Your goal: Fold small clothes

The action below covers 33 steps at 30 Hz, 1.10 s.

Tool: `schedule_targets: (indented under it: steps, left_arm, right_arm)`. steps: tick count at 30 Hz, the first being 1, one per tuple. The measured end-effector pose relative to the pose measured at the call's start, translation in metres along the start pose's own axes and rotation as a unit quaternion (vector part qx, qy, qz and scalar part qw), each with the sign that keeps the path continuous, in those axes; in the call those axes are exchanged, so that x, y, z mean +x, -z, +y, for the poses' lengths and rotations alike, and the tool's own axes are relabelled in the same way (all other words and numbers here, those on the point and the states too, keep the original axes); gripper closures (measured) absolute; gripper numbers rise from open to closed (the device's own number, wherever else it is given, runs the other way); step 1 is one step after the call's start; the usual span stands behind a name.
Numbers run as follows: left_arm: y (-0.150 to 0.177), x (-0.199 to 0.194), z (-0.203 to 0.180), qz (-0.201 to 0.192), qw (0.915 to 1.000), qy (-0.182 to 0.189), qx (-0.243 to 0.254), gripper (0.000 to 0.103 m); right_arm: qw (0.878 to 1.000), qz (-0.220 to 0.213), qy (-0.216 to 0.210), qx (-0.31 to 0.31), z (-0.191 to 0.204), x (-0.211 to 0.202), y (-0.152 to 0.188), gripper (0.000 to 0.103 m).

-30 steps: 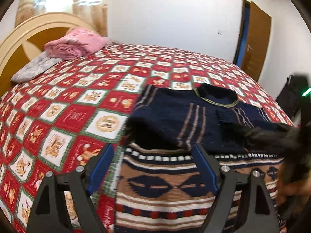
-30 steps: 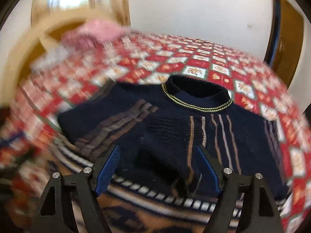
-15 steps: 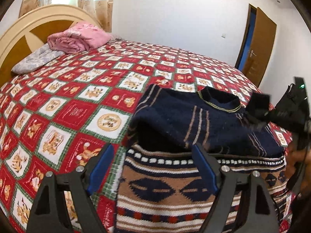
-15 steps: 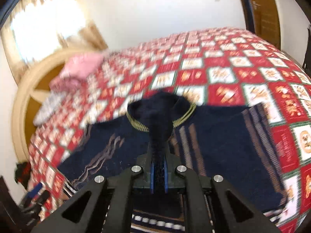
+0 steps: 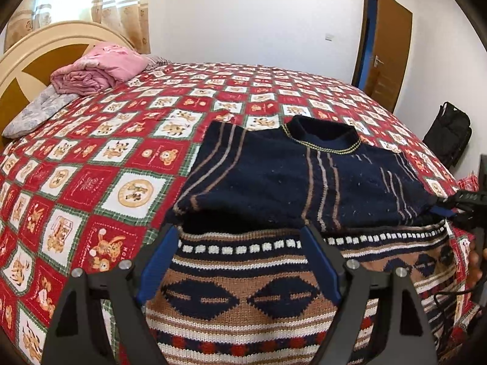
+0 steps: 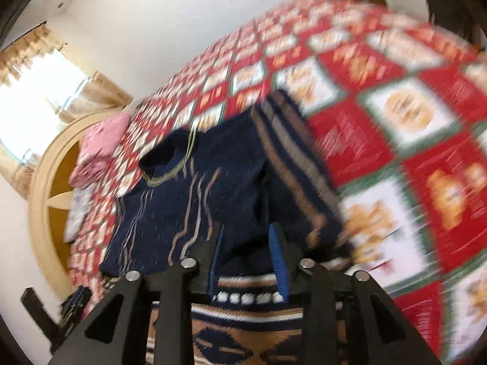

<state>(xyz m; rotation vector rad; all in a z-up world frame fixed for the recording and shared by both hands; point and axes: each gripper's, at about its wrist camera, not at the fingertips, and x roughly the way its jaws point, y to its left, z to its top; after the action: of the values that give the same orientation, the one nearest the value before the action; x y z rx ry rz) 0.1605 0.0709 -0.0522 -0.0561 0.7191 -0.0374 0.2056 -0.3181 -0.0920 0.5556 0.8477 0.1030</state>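
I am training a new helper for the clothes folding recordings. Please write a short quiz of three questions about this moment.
1. True or false: the left gripper is shut on the sweater.
2. What lies against the headboard: A) a pink folded blanket, B) a laptop, C) a basket?
3. Fill in: the sweater lies on a red checked ____.

Key:
1. False; it is open, with its fingers wide apart over the patterned hem.
2. A, the pink blanket.
3. Bedspread.

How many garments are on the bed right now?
2: the sweater spread near the front edge, and a pink bundle by the headboard. That bundle may hide more.
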Motion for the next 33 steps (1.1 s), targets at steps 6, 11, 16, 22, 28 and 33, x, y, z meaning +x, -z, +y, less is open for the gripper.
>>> schedule_targets:
  steps: [6,11,16,22,28,33]
  left_arm:
    - [0.000,0.007,-0.001,0.014,0.9999,0.000,-0.008,0.018]
    - [0.001,0.003,-0.006,0.015,0.9998,-0.005,0.012,0.018]
    - [-0.002,0.002,0.004,0.005,0.9997,-0.023,0.008,0.015]
    - [0.001,0.011,0.011,0.022,0.9995,-0.007,-0.021,0.015]
    - [0.002,0.016,0.012,0.034,0.9991,-0.021,-0.013,0.015]
    - [0.003,0.017,0.018,0.039,0.9983,-0.040,-0.015,0.015]
  right_arm:
    - [0.994,0.011,0.064,-0.089,0.036,0.029,-0.025,0.068]
    - [0.987,0.039,0.088,-0.127,0.043,0.072,-0.032,0.089]
    - [0.977,-0.004,0.135,-0.167,0.055,0.073,-0.043,0.092]
    - [0.965,-0.003,0.145,-0.217,0.046,0.094,-0.042,0.091]
    - [0.960,-0.022,0.170,-0.221,0.046,0.066,-0.040,0.076]
    - [0.949,-0.094,0.198,-0.228,0.064,0.021,-0.016,0.061]
